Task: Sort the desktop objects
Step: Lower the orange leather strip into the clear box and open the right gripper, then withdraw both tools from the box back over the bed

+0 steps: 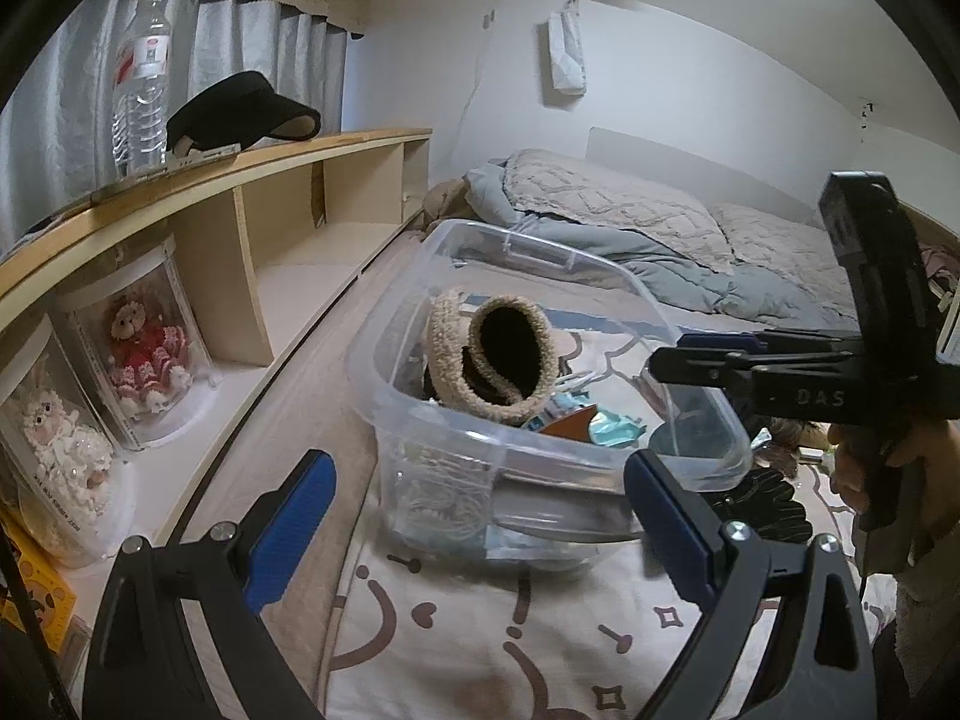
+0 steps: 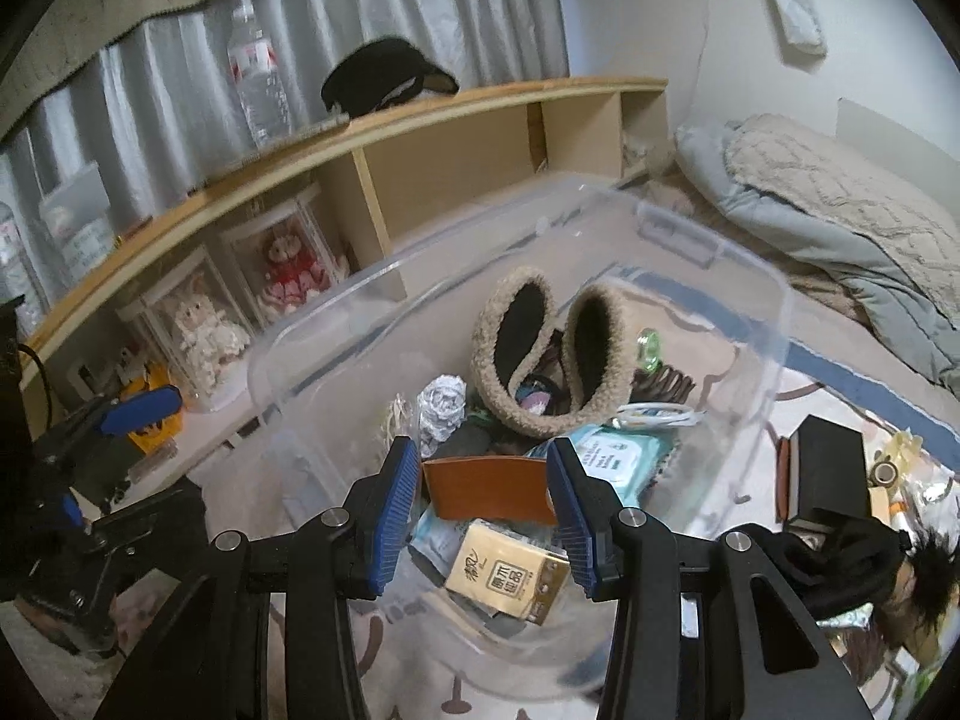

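Observation:
A clear plastic bin (image 1: 414, 324) (image 2: 774, 312) stands on the patterned bedsheet. It holds a fuzzy beige item with a black lining (image 1: 492, 354) (image 2: 540, 354), an orange card (image 2: 486, 489), a yellow tissue pack (image 2: 510, 570), a wipes pack (image 2: 618, 456) and other small things. My right gripper (image 2: 483, 456) (image 1: 666, 363) hovers over the bin's near side, jaws partly apart and empty. My left gripper (image 1: 477, 468) (image 2: 105, 459) is wide open in front of the bin, holding nothing.
A black box (image 2: 822, 468), a tape roll (image 2: 885, 471) and a black glove (image 1: 756, 498) lie on the sheet right of the bin. A wooden shelf (image 1: 270, 168) on the left carries a water bottle (image 1: 141, 84), a black visor (image 1: 240, 114) and boxed dolls (image 1: 144, 354). A duvet (image 1: 630, 228) lies behind.

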The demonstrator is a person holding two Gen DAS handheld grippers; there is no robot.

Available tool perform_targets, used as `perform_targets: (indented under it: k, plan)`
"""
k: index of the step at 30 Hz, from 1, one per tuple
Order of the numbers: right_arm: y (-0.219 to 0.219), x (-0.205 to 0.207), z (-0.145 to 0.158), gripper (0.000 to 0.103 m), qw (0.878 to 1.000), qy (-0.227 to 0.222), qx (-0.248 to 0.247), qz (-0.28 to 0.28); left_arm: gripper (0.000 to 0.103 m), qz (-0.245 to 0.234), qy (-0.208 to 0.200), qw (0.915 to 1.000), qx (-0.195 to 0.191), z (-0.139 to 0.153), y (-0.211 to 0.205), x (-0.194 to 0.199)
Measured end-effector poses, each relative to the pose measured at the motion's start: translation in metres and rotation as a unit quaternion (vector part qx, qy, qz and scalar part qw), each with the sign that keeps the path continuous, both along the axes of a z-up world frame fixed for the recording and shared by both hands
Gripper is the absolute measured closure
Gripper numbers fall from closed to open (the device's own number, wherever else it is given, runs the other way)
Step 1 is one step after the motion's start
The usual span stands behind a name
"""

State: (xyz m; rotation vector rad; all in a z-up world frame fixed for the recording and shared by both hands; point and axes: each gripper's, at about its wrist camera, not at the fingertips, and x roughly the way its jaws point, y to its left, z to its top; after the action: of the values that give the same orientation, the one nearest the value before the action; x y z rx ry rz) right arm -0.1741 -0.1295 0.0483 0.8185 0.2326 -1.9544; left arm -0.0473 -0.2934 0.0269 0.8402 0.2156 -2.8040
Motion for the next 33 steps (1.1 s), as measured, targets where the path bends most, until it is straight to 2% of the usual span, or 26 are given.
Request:
perform_targets:
  k: [11,12,14,16,18,19,20,27,33]
  plan:
    - [0.047,0.012,0.013,0.055,0.999,0.029,-0.044,-0.015,0.005,-0.006,0.007,0.9999,-0.011,0.016,0.033,0.001]
    - [0.051,0.013,0.014,0.051,0.998,0.03,-0.045,-0.017,0.005,-0.006,0.008,0.9999,-0.012,0.018,0.036,0.002]
    - [0.059,0.016,0.014,0.036,0.998,0.038,-0.046,-0.024,0.005,-0.004,0.008,0.9999,-0.013,0.019,0.041,0.003]
    - [0.068,0.018,0.014,0.035,0.997,0.049,-0.048,-0.032,0.005,-0.001,0.01,0.9999,-0.013,0.021,0.045,0.004]
    - [0.076,0.02,0.012,0.027,0.996,0.057,-0.049,-0.041,0.005,0.002,0.01,0.9999,-0.013,0.021,0.051,0.005]
    - [0.08,0.02,0.011,0.011,0.996,0.063,-0.049,-0.047,0.005,0.005,0.01,0.9998,-0.014,0.022,0.053,0.005]
    - [0.084,0.021,0.01,0.002,0.995,0.067,-0.048,-0.051,0.002,0.006,0.01,0.9998,-0.015,0.022,0.056,0.006]
    - [0.109,0.028,0.006,0.0,0.993,0.088,-0.032,-0.065,0.0,0.011,0.018,0.9993,-0.03,0.021,0.076,0.01]
    - [0.131,0.035,0.008,0.0,0.992,0.099,-0.043,-0.068,0.0,0.017,0.024,0.9987,-0.042,0.019,0.095,0.013]
